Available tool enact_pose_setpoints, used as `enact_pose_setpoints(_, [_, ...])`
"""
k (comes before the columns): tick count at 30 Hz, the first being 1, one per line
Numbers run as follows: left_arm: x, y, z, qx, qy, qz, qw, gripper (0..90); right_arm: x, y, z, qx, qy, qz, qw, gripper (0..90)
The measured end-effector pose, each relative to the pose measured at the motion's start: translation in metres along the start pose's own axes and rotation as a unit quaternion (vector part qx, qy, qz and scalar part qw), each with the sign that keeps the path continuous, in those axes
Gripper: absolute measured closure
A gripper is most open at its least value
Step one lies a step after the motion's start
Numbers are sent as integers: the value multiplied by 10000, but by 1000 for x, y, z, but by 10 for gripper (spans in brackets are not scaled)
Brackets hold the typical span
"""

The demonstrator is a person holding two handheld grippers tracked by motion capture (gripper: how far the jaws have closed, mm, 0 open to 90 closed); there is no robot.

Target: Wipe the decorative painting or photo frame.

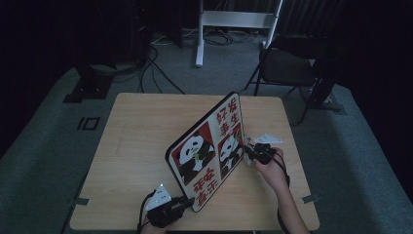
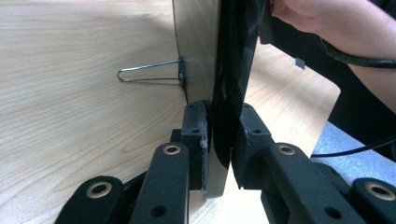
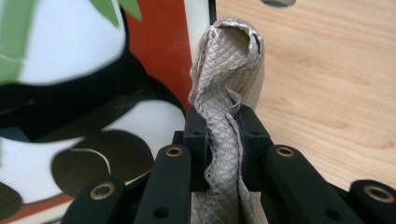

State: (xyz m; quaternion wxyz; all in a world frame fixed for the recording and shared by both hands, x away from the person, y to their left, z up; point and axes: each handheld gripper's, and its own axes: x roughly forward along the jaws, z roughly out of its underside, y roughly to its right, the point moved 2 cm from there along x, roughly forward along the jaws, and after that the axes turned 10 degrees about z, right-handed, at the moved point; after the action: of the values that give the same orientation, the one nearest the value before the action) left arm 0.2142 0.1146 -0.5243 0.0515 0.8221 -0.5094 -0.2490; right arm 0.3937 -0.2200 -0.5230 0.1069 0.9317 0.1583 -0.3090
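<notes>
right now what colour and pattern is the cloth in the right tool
Pale grey cloth with a fine diamond, scale-like weave; clearest in the right gripper view.

Panda board — red Chinese characters, unreadable.

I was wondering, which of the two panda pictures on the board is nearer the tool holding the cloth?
The smaller panda picture, on the board's right half, lies beside the right tool with its grey cloth; the larger panda picture sits further left.

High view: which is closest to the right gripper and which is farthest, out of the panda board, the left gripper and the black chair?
1. Panda board: right beside the right gripper, on its left.
2. Left gripper: at the table's near edge, on the board's bottom corner.
3. Black chair: on the floor beyond the table's far right corner.
</notes>
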Motion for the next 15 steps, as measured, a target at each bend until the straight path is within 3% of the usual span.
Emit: enact_pose_setpoints(15, [0, 0, 0, -44, 7, 16, 10000, 776, 14, -1, 27, 58, -467, 4, 9989, 776])
